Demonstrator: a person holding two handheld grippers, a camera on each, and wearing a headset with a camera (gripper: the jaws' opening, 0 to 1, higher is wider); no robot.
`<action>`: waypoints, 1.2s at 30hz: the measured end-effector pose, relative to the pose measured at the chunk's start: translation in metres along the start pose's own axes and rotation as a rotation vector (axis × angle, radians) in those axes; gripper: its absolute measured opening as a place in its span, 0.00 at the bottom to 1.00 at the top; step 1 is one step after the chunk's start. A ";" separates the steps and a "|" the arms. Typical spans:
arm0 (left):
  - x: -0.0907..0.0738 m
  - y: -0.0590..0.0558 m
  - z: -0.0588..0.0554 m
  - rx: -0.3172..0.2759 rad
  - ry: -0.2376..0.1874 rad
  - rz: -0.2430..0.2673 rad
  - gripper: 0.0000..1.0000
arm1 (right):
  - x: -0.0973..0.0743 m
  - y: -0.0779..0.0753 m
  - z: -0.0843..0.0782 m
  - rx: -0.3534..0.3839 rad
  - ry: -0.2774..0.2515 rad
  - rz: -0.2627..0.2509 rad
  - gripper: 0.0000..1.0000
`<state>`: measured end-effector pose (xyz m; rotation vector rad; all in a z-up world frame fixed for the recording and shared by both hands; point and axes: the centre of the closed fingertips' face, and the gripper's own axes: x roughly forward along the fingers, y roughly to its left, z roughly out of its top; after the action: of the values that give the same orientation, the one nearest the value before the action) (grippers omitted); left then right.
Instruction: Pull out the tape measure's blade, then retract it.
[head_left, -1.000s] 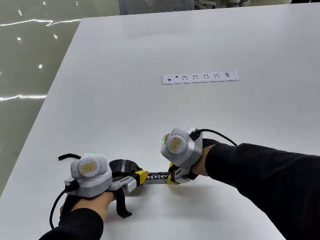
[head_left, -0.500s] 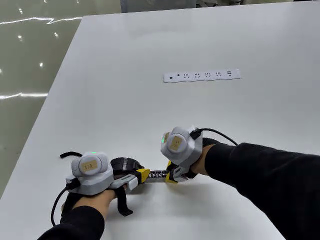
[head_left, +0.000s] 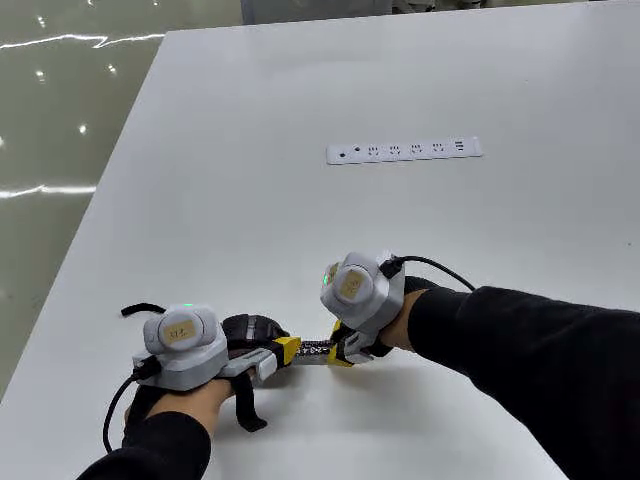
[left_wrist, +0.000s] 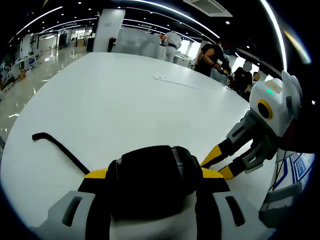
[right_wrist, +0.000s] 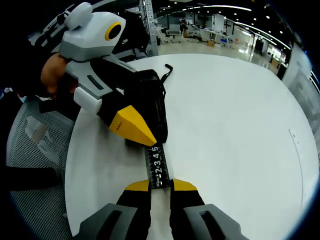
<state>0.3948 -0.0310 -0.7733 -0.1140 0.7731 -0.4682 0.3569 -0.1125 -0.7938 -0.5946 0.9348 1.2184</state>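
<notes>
The tape measure (left_wrist: 150, 175), a black case with a loose strap (left_wrist: 60, 147), sits on the white table (head_left: 250, 180), clamped between the left gripper's (head_left: 275, 358) yellow-tipped jaws. Its short drawn blade (right_wrist: 158, 167) reaches the right gripper (right_wrist: 161, 186), whose jaws pinch its end. The right gripper view shows the blade's printed digits. The head view shows a power strip (head_left: 403, 151) well apart.
</notes>
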 end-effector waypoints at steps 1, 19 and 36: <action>0.000 0.000 0.000 0.000 0.001 0.000 0.63 | 0.000 0.000 0.000 -0.002 0.001 0.000 0.09; 0.000 0.001 0.001 -0.012 -0.005 0.001 0.63 | 0.001 0.001 0.002 0.005 -0.028 0.007 0.10; 0.000 0.000 0.001 -0.016 -0.008 0.001 0.63 | 0.007 0.002 0.012 0.025 -0.055 0.009 0.09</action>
<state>0.3955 -0.0307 -0.7724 -0.1305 0.7696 -0.4604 0.3591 -0.0986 -0.7931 -0.5355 0.9063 1.2237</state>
